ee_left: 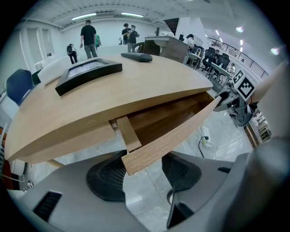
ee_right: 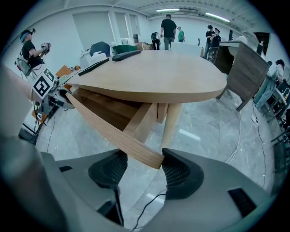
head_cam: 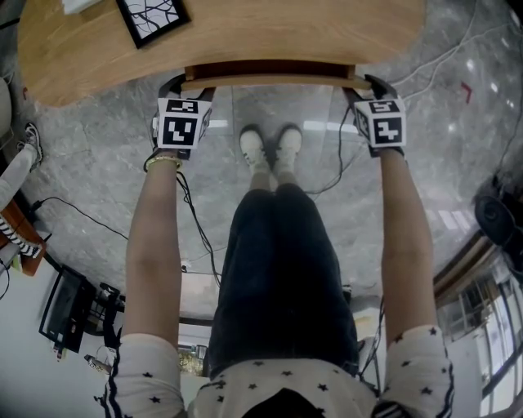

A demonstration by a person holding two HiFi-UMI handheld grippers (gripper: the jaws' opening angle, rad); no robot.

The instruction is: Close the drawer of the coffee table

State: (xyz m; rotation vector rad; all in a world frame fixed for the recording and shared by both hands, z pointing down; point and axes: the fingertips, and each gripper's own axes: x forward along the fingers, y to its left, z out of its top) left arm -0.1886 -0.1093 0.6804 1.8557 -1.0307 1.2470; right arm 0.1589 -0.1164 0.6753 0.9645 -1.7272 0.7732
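A person stands over a pale wooden coffee table, a two-jaw tool in each hand set at either end of its drawer — which is pulled part-way out from under the tabletop, its interior showing. The left gripper has its jaws spread wide around the drawer front's left corner, the board crossing the gap between the dark ribbed pads without being clamped. The right gripper stands the same way at the opposite corner, jaws well apart, the board's end lying just against one pad. Both tools point steeply down at the drawer front. A black-framed picture lies on the tabletop, and the person's shoes rest on grey marble floor below the drawer — beyond the table, other people stand in the hall.
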